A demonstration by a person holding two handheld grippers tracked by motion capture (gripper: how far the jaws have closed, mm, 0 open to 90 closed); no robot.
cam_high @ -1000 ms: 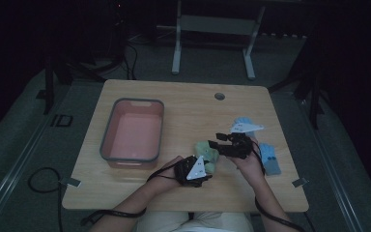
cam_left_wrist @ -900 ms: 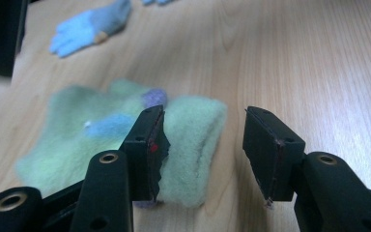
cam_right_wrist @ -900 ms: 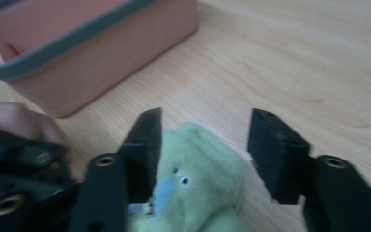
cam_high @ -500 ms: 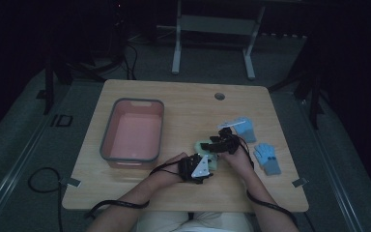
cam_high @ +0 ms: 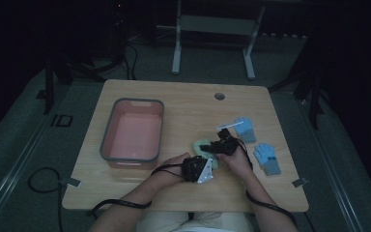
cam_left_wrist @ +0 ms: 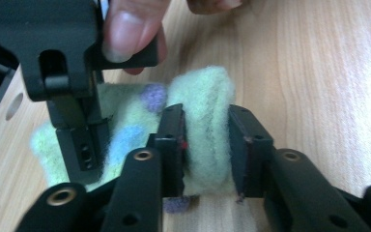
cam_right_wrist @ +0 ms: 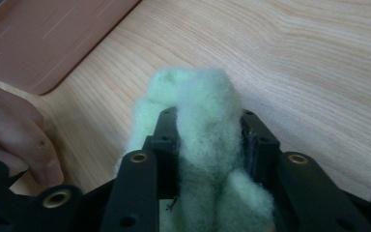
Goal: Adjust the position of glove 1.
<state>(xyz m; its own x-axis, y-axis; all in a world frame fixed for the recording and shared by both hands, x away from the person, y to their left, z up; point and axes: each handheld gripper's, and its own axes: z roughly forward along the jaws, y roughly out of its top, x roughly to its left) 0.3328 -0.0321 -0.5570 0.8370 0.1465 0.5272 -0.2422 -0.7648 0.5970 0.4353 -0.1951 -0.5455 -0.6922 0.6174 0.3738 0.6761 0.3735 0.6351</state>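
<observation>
A pale green fuzzy glove (cam_high: 203, 145) with blue and purple dots lies on the table's front middle. My left gripper (cam_left_wrist: 206, 145) is shut on a raised fold of the glove (cam_left_wrist: 207, 96); its jaws have just been closing. From the right, my right gripper (cam_right_wrist: 207, 140) is shut on another bunch of the same glove (cam_right_wrist: 198, 92); its jaws have also just been closing. In the high view the left gripper (cam_high: 208, 159) and right gripper (cam_high: 209, 147) meet over the glove. One of the right gripper's fingers (cam_left_wrist: 79, 145) presses into the fleece beside my left jaws.
A pink bin (cam_high: 107, 140) with a grey rim stands at the left, its side (cam_right_wrist: 38, 34) near the right gripper. Two blue gloves (cam_high: 245, 128) (cam_high: 266, 157) lie to the right. A round hole (cam_high: 219, 95) sits near the far edge.
The right gripper has come down and leftward from beside the blue gloves onto the green glove. Both grippers have closed on it. The left hand stayed in place.
</observation>
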